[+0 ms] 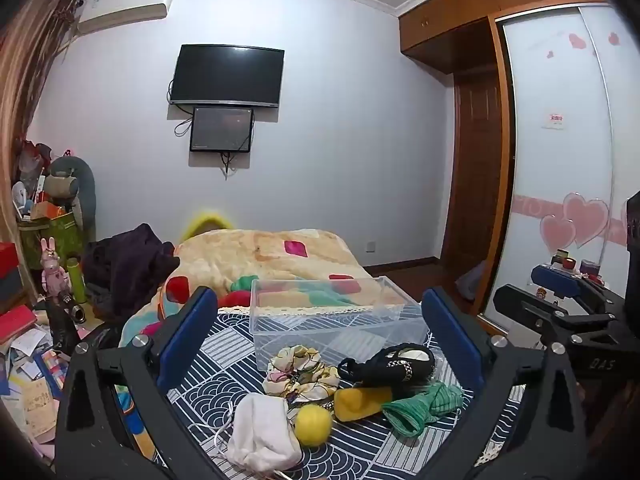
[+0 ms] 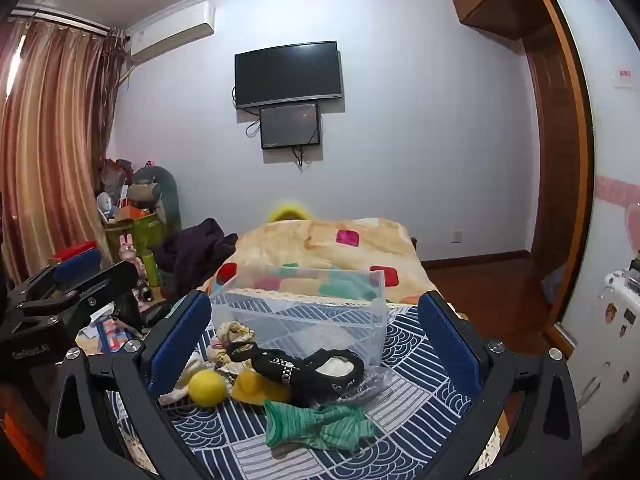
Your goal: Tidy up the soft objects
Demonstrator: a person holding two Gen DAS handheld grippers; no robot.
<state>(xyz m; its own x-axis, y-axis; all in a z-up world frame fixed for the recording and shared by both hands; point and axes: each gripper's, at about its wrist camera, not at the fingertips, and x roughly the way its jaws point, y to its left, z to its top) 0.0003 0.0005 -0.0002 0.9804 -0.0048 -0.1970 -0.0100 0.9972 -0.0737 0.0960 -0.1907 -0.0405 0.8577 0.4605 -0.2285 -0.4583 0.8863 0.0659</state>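
Two claws are hovering over the bed, and I am holding both level, side by side, aimed toward the far wall with the dark television (image 1: pixel 227 75). The patterned blue cloth (image 1: pixel 224 344) is spreading under everything, with the flowered blanket (image 1: pixel 256 256) lying beyond it. My left gripper (image 1: pixel 318 344) is hanging with its blue pads spread wide and nothing between them; my right gripper (image 2: pixel 314 346) is doing the same, its fingers parted and released. The clear plastic box (image 1: pixel 336 312) is sitting upright on the cloth, its long side running across my view and its open top facing up, just behind the heap of soft things. In front of it, the black slipper (image 2: pixel 308 372) is lying on its side with its long axis running left to right and its pale insole showing. The white cloth bundle (image 1: pixel 262 432) is slumping nearest my left claw, touching the yellow ball (image 1: pixel 313 425). The floral scrunchie (image 1: pixel 300 372) is resting just before the box. The green sock (image 2: pixel 320 426) is stretching crosswise, its open cuff pointing left, nearest my right claw. The yellow sponge (image 1: pixel 362 400) is lying between the ball and the sock, half tucked under the slipper.
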